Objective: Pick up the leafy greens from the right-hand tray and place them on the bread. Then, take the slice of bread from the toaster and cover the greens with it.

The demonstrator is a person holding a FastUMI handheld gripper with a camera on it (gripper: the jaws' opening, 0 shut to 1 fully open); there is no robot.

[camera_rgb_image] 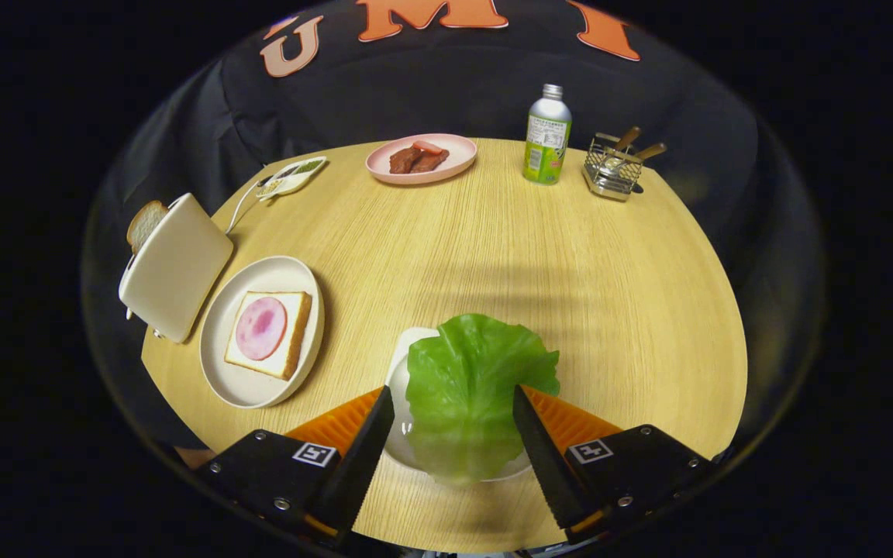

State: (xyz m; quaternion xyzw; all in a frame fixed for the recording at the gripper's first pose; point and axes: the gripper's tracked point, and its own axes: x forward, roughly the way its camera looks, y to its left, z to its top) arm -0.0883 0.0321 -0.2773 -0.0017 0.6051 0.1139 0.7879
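Note:
A green lettuce leaf [466,387] lies on a small white tray [404,349] near the table's front edge. My gripper [453,391] is open, one finger on each side of the leaf. The right finger [539,449] overlaps the leaf's edge, while a narrow gap separates the left finger from it. To the left, a slice of bread [291,337] topped with a round pink ham slice [260,327] rests on a white plate [218,364]. Beyond that plate stands a cream toaster [175,267] with a bread slice [144,221] sticking out of its slot.
At the back of the round wooden table [570,294] are a pink plate [454,163] with meat pieces, a green-labelled bottle [547,136] and a wire holder [613,167] with wooden-handled utensils. A small dish [291,177] and the toaster's cable lie back left.

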